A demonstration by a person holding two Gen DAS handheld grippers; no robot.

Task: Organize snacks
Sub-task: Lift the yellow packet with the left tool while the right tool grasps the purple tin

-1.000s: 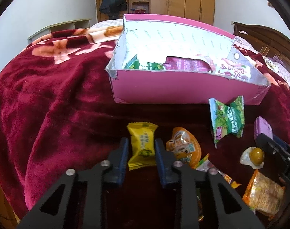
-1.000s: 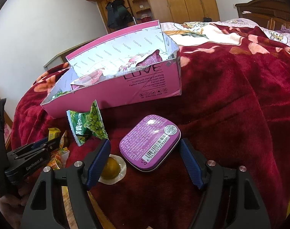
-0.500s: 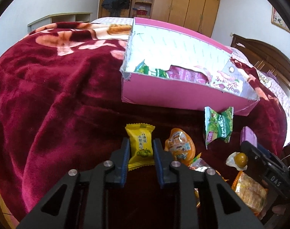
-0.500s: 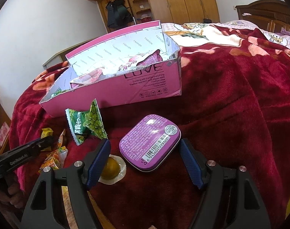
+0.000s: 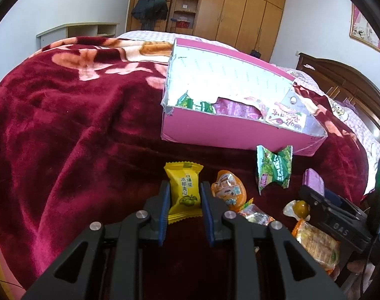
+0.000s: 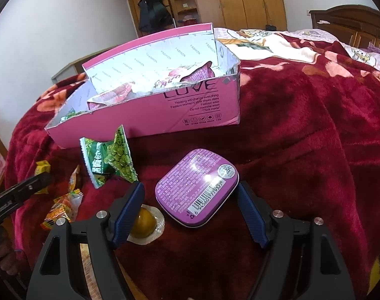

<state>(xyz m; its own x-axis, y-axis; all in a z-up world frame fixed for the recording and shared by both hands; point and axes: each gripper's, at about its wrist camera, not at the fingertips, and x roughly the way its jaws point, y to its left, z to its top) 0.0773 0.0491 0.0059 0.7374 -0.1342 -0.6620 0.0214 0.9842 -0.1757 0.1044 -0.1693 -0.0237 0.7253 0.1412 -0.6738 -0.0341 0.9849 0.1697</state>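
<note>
- Left wrist view: the left hand-held gripper point(image 5: 184, 201) is clamped on a yellow snack packet point(image 5: 184, 192), its blue pads pressed against the packet's two long sides. The packet's long axis runs along the fingers, with its crimped top end pointing away from the camera toward the pink cardboard box point(image 5: 236, 130).
- Right wrist view: the right hand-held gripper point(image 6: 191, 196) straddles a purple tin point(image 6: 197, 187) that lies flat on the blanket, barcode side up. Its jaws are closing, the right pad is at the tin's edge and a gap shows on the left side. The tin's long axis runs diagonally, from near left to far right.
- The box holds several packets already. A green pea packet point(image 6: 107, 158) lies just in front of it, near an orange jelly cup point(image 5: 228, 192) and a round candy in clear wrap point(image 6: 144, 221).
- Everything rests on a dark red floral blanket point(image 5: 64, 130) over a bed. Wooden wardrobes point(image 5: 242, 12) and a white wall stand behind.
</note>
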